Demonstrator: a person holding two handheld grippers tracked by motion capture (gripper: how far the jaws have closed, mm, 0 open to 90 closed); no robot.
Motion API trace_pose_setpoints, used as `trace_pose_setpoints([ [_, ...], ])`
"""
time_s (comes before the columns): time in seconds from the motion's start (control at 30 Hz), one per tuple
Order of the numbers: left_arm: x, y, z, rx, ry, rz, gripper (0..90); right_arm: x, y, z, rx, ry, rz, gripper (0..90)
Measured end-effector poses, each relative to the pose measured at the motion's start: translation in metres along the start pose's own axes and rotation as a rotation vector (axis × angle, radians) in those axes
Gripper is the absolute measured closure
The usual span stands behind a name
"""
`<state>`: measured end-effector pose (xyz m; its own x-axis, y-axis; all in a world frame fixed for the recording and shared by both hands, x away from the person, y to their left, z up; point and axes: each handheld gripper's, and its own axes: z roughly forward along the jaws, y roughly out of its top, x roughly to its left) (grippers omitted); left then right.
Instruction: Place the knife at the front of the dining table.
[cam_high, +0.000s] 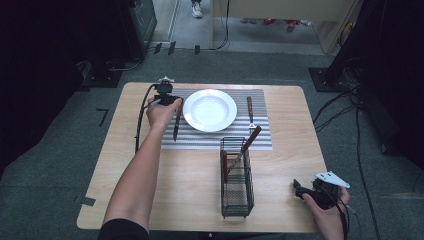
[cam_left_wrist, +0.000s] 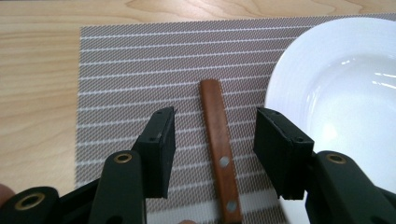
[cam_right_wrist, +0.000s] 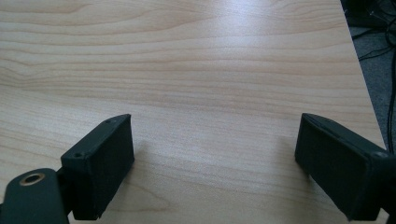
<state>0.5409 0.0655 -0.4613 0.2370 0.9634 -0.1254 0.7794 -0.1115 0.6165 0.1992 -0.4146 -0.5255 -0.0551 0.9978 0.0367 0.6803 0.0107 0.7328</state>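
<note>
On the striped placemat (cam_left_wrist: 140, 60), left of the white plate (cam_high: 210, 110), we've got the wooden-handled knife (cam_left_wrist: 218, 149) lying flat, handle pointing away from us in the left gripper view. Left gripper (cam_left_wrist: 215, 149) sits straddling that handle: jaws parted to a middling gap, pads clear of the wood on both sides, nothing gripped. We read this as the release step of setting the knife at its place, cutlery going from the wire caddy (cam_high: 236, 177) out to the place setting

Next move, as we judge it: lift the left gripper straight up so neither pad drags the handle, then back off toward us. Plate rim is just beside the right-hand pad, so any sideways drift risks nudging the plate

Right gripper (cam_right_wrist: 215, 163) is parked over bare table (cam_right_wrist: 187, 56) near the front right corner, jaws wide, holding nothing

Around: another wooden-handled utensil (cam_high: 249, 111) already laid on the mat right of the plate. Caddy stands on the table in front of the mat with one more wooden-handled piece (cam_high: 247, 145) leaning out the top; that looks like the next pick. Caddy sits between the two hands, so we'd reach in from above, not across
</note>
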Motion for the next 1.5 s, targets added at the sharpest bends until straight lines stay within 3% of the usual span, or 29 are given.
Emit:
trace_pose_setpoints([
  [0.03,0.002,-0.002,-0.002,0.008,0.004,-0.012,50.9,0.000,0.000,0.000,0.000,-0.001,0.000,11.5],
  [0.13,0.009,-0.011,-0.007,0.034,-0.053,-0.056,53.1,0.001,0.000,0.000,0.003,-0.004,0.000,11.5],
  [0.23,0.011,-0.019,-0.009,0.044,-0.065,-0.029,57.2,0.001,0.000,0.000,0.002,-0.004,-0.002,11.5],
  [0.3,0.011,-0.024,-0.010,0.051,-0.106,-0.029,57.5,0.001,0.000,0.000,0.003,-0.005,0.000,11.5],
  [0.4,0.004,-0.031,-0.010,0.065,-0.139,0.004,58.7,0.001,0.000,0.000,0.003,-0.005,0.000,11.5],
  [0.5,-0.001,-0.035,-0.009,0.070,-0.133,0.016,60.0,0.001,0.000,0.000,0.003,-0.005,0.000,11.5],
  [0.6,-0.005,-0.041,-0.005,0.054,-0.081,0.036,64.4,0.001,0.000,0.000,0.003,-0.005,0.000,11.5],
  [0.8,-0.009,-0.053,0.002,0.036,-0.043,0.045,68.6,0.001,0.000,0.000,0.003,-0.005,0.000,11.5],
  [0.87,-0.009,-0.055,0.002,0.019,-0.029,0.043,76.5,0.001,0.000,0.000,0.002,-0.004,-0.002,11.5],
  [0.93,-0.004,-0.056,0.002,0.007,-0.056,0.020,79.3,0.001,0.000,0.000,0.003,-0.005,0.000,11.5],
  [1.07,-0.003,-0.056,0.002,0.011,-0.059,0.007,79.4,0.001,0.000,0.000,0.003,-0.005,0.000,11.5],
  [1.13,-0.002,-0.056,0.002,0.002,-0.034,-0.006,79.5,0.001,0.000,0.000,0.002,-0.004,-0.002,11.5],
  [1.23,0.003,-0.058,0.002,-0.019,-0.047,-0.066,79.5,0.001,0.000,0.000,0.002,-0.003,-0.001,11.5],
  [1.4,0.002,-0.056,0.002,-0.019,-0.020,-0.070,79.5,0.001,0.000,0.000,0.004,-0.005,-0.001,11.5],
  [1.5,0.004,-0.054,0.004,-0.026,-0.006,-0.103,79.5,0.001,0.000,0.000,0.004,-0.005,-0.001,11.5],
])
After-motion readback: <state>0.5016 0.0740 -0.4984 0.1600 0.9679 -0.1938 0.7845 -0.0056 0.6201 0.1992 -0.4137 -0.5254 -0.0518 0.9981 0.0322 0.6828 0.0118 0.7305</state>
